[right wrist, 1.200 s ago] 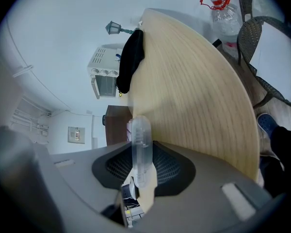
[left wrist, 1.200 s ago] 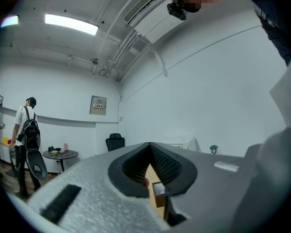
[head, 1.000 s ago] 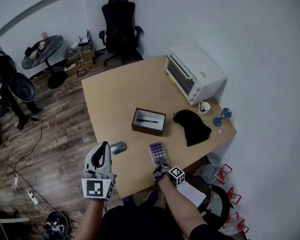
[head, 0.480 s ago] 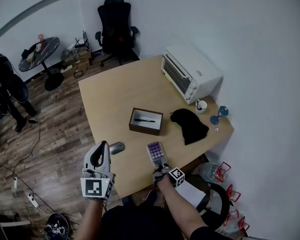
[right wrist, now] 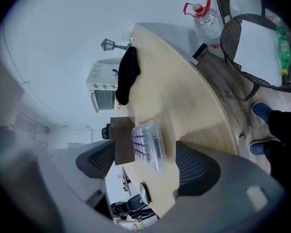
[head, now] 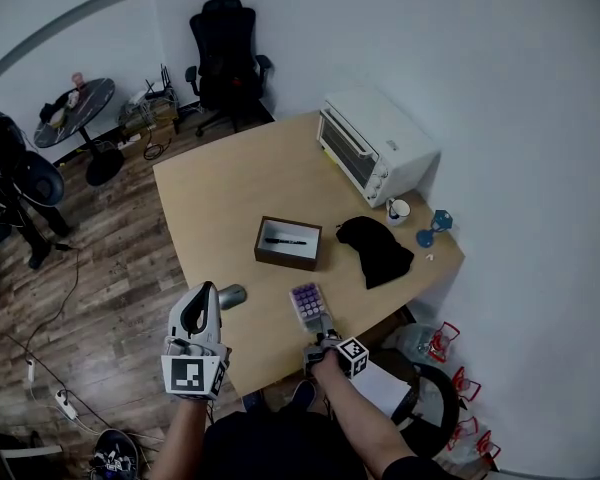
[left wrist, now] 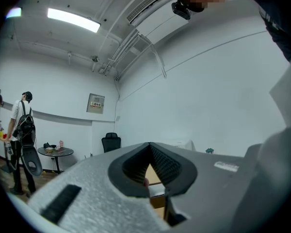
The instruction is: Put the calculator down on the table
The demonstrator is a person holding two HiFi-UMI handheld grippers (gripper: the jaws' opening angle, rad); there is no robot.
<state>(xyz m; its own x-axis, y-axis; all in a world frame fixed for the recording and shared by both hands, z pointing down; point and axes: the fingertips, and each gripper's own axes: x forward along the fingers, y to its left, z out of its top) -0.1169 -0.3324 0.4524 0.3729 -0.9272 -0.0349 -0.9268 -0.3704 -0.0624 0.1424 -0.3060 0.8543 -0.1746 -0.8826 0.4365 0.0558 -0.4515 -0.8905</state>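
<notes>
Lying flat on table (head: 238, 196), calculator (head: 311, 306): keys blurred, display unreadable.

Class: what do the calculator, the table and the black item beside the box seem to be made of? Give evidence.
Calculator: likely plastic, clear glossy case over purple keys. Table: wood or wood-look laminate, matte tan, faint grain. Black item: probably fabric, limp and crumpled, no shine.

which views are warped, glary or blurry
Head view: fisheye bends the walls, top-left corner dark, table evenly lit. Left gripper view: ceiling light glares, close foreground soft. Right gripper view: rolled sideways, dark rim, calculator sharp.
</notes>
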